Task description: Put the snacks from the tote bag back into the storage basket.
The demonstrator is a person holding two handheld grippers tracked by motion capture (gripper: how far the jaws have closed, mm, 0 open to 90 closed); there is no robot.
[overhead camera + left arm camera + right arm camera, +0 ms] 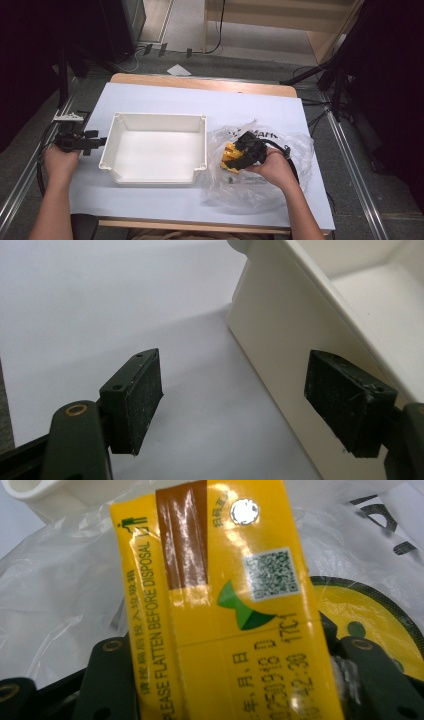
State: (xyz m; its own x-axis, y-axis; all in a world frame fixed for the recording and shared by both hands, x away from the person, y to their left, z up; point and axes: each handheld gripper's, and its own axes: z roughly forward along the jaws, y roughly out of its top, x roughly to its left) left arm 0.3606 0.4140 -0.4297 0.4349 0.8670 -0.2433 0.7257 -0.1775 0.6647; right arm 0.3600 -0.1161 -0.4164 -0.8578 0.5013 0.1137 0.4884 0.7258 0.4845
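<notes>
White-topped table [150, 200]. Right gripper [239, 156] clamps yellow drink carton [225, 605] over clear bag [295, 175], right of empty bin [156, 152]. Lift carton clear of plastic before crossing. Left gripper [235, 400] wide open, empty, beside bin's left wall.

Right tongs [239, 159] grip yellow carton [229, 151] over bag [295, 150].

Count: 1 white bin [156, 150], table centre. 1 clear plastic bag [280, 185] at bin's 3 o'clock. 1 yellow carton [225, 605] visible on bag. 2 grippers: left [95, 142] at bin's 9 o'clock, right [240, 155] at carton.
</notes>
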